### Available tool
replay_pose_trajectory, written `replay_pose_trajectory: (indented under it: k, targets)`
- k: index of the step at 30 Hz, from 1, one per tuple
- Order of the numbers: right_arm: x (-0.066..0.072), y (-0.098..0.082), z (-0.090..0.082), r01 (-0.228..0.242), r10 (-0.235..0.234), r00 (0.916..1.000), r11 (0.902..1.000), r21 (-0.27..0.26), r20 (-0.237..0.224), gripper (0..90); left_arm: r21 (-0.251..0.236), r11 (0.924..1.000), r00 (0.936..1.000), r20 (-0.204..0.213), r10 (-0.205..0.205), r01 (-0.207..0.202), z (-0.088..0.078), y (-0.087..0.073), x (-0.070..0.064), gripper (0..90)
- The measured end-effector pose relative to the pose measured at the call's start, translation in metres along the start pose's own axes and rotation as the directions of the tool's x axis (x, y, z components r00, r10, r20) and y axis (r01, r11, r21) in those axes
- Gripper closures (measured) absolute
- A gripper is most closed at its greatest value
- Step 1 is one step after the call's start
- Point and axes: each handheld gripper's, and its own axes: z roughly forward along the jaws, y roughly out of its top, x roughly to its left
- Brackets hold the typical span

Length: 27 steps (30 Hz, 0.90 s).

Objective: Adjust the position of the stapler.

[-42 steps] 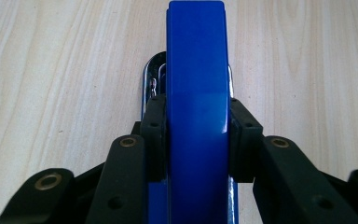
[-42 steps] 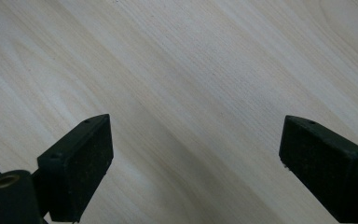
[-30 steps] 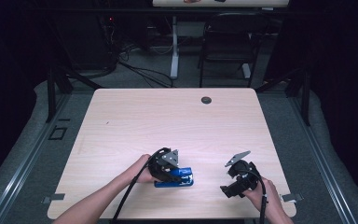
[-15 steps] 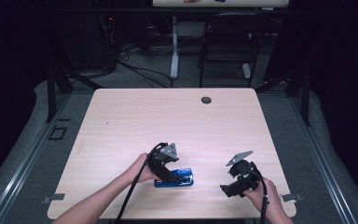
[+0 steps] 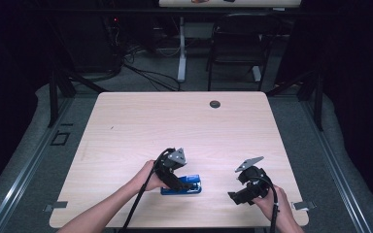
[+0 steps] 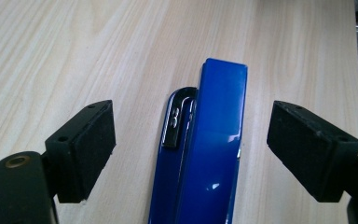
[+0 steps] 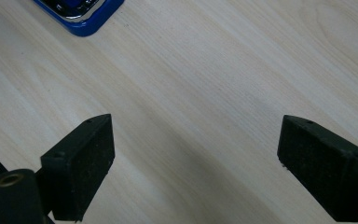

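A blue stapler (image 5: 190, 187) lies flat near the table's front edge. My left gripper (image 5: 178, 181) reaches over its left end. In the left gripper view the stapler (image 6: 209, 140) runs lengthwise between the two black pads (image 6: 86, 144), with a gap on each side. The jaws of the left gripper (image 6: 191, 147) have just been opening and stand open, not touching the stapler. My right gripper (image 5: 236, 197) rests to the right of the stapler. The right gripper (image 7: 193, 163) is open over bare wood, and one end of the stapler (image 7: 81, 16) shows at the top left.
The light wooden table (image 5: 175, 126) has a black round grommet (image 5: 215, 104) near its far edge. A dark chair (image 5: 235, 43) and cables stand on the floor behind it. Small metal brackets (image 5: 301, 206) sit at the front corners.
The left gripper's jaws have spread and let go of the stapler, and the gripper drew back slightly to the left. The stapler and the right gripper have stayed put.
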Motion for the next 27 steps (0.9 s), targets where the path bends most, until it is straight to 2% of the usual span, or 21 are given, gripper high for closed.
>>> replay_pose_trajectory:
  k: [1, 2, 5, 7, 10, 14, 24, 27]
  targets:
    - [0.001, 0.000, -0.001, 0.012, -0.012, 0.9999, 0.9999, 0.009, 0.005, 10.8, 0.013, 0.9999, 0.9997, -0.022, 0.005, -0.005, -0.001, 0.001, -0.002, 15.8]
    - [0.002, 0.000, -0.001, 0.011, -0.011, 0.9999, 0.9999, -0.002, 0.006, 10.8, -0.003, 1.0000, 1.0000, -0.004, 0.008, -0.008, -0.001, 0.001, -0.001, 15.9]
    - [0.001, 0.000, -0.002, 0.016, -0.016, 0.9999, 0.9999, 0.005, 0.006, 10.9, 0.012, 0.9999, 0.9998, -0.017, 0.001, -0.001, 0.001, 0.002, 0.000, 16.3]
    - [0.000, 0.000, 0.000, -0.001, 0.001, 1.0000, 1.0000, -0.007, -0.002, 11.0, 0.005, 1.0000, 0.9999, -0.010, -0.004, 0.004, 0.002, 0.002, 0.000, 17.5]
    - [-0.002, 0.000, -0.001, 0.013, -0.013, 0.9999, 0.9999, 0.010, 0.006, 11.0, 0.004, 1.0000, 0.9999, -0.013, -0.006, 0.006, 0.005, 0.004, 0.000, 18.6]
    - [0.000, 0.001, -0.001, 0.004, -0.004, 1.0000, 1.0000, -0.007, 0.000, 11.0, 0.017, 0.9998, 1.0000, -0.008, 0.004, -0.004, 0.008, 0.008, -0.002, 20.9]
    - [-0.001, 0.000, 0.000, -0.009, 0.009, 1.0000, 0.9999, -0.006, -0.002, 11.1, 0.050, 0.9985, 0.9998, 0.005, 0.021, -0.021, 0.018, 0.015, -0.005, 29.5]
    - [-0.002, 0.000, -0.001, 0.000, 0.000, 0.9999, 1.0000, 0.001, 0.010, 11.1, 0.060, 0.9978, 0.9996, 0.008, 0.026, -0.026, 0.021, 0.016, -0.006, 30.6]
